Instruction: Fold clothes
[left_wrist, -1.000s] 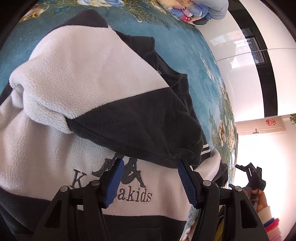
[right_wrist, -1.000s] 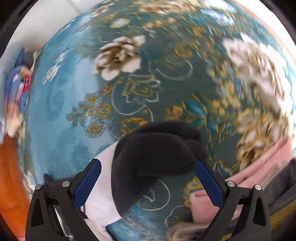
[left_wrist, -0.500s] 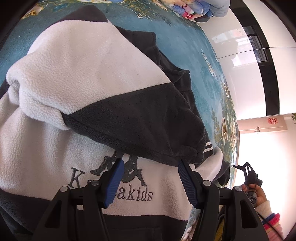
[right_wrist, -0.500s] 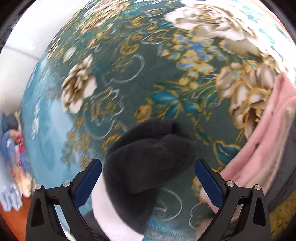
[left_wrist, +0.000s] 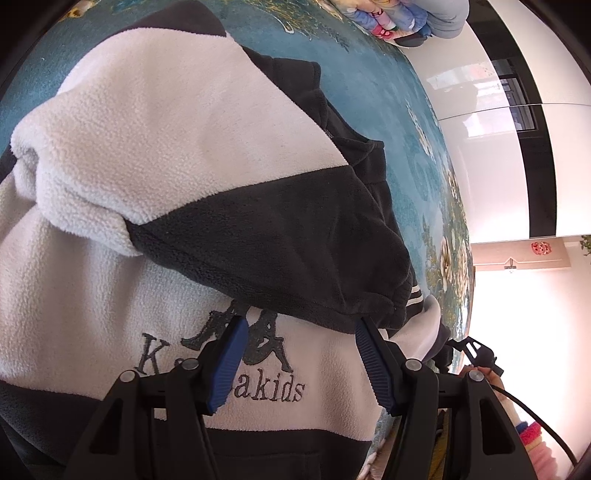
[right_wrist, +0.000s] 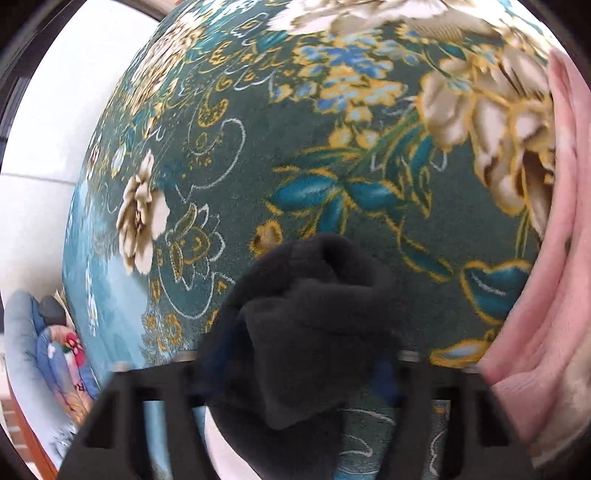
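Left gripper jaws wide over nubby white-and-charcoal fleece pullover.
Right gripper: I see fingers pinching its bunched dark sleeve above floral carpet.

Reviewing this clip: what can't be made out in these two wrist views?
- Right wrist view: the right gripper is motion-blurred and its fingertips are covered by the dark cuff; whether it grips is unclear.
- Left wrist view: the sweatshirt logo is partly hidden by the left gripper fingers.
- Left wrist view: the sweatshirt's hem is cut off by the bottom edge.
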